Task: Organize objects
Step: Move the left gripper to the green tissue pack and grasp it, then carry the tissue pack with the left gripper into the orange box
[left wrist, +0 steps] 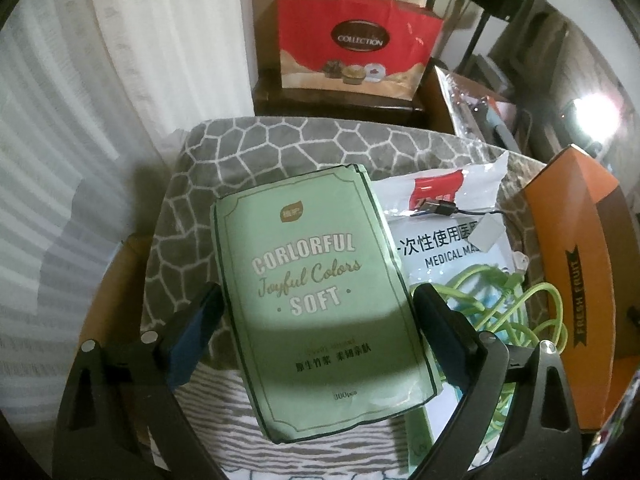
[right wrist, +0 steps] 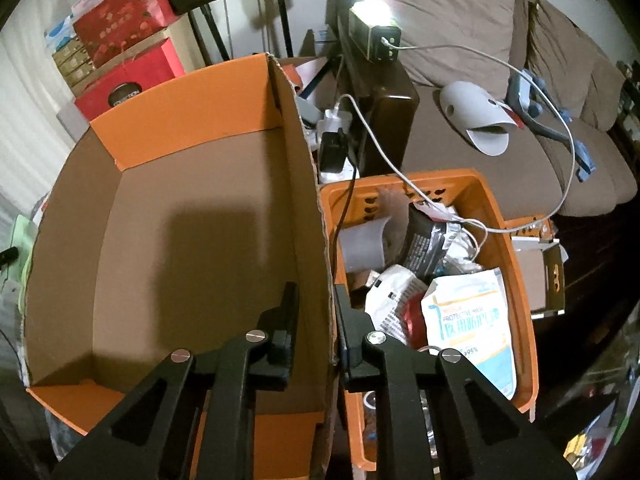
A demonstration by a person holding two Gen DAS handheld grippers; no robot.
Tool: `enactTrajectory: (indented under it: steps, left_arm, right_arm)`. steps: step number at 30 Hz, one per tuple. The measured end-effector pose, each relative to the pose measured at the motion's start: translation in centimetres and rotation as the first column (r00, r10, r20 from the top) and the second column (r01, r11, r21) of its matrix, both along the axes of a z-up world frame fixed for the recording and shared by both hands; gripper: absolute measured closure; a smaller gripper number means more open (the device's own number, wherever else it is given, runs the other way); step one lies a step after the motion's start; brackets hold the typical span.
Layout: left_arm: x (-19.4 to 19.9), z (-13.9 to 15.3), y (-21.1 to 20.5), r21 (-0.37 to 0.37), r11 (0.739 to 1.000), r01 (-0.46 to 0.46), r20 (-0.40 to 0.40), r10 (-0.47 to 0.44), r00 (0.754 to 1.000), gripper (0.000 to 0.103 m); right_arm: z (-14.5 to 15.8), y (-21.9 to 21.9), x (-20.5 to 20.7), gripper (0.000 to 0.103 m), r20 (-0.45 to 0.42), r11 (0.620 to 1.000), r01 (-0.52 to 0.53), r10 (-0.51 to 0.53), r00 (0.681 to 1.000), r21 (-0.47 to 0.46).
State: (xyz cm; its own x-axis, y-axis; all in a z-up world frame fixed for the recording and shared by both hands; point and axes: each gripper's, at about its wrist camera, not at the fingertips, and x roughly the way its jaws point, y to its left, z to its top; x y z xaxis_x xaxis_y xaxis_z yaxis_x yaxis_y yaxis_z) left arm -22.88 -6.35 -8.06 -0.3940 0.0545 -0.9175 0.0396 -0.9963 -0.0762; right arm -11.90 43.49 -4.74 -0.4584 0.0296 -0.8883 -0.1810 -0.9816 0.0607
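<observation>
Our left gripper (left wrist: 316, 316) has its fingers spread wide on both sides of the green tissue pack (left wrist: 316, 296), not pressing it yet; the pack lies on a grey patterned blanket (left wrist: 280, 148), beside a medical mask bag (left wrist: 444, 240) and a green cable (left wrist: 520, 304). Our right gripper (right wrist: 316, 320) is closed on the thin side wall of the empty orange cardboard box (right wrist: 192, 240), next to the orange basket (right wrist: 504, 216). We think the soft pack may bulge and slip when squeezed, the right finger may catch the cable, and the cardboard wall may bend or tear if we pull.
</observation>
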Motion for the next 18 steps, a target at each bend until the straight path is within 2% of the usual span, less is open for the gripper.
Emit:
enactTrajectory:
  steps: [4, 6, 11, 18]
  left_arm:
    - [-0.2, -0.1, 0.1, -0.011, 1.0, 0.004, 0.007, -0.004, 1.0, 0.011]
    - [-0.1, 0.2, 0.0, -0.004, 1.0, -0.005, 0.0, 0.005, 1.0, 0.017]
    - [0.3, 0.5, -0.3, 0.007, 1.0, -0.011, -0.008, 0.011, 1.0, 0.022]
    - [1.5, 3.6, -1.7, 0.098, 0.995, -0.035, -0.065, 0.042, 0.997, 0.023]
  right_arm:
    - [0.0, 0.1, 0.1, 0.087, 0.002, 1.0, 0.001, -0.001, 1.0, -0.002]
    - [0.0, 0.1, 0.1, 0.087, 0.001, 1.0, 0.001, -0.001, 1.0, -0.006]
    - [0.3, 0.3, 0.3, 0.087, -0.006, 1.0, -0.001, 0.001, 1.0, -0.024]
    - [0.4, 0.3, 0.4, 0.089, -0.011, 1.0, -0.003, 0.003, 1.0, -0.029]
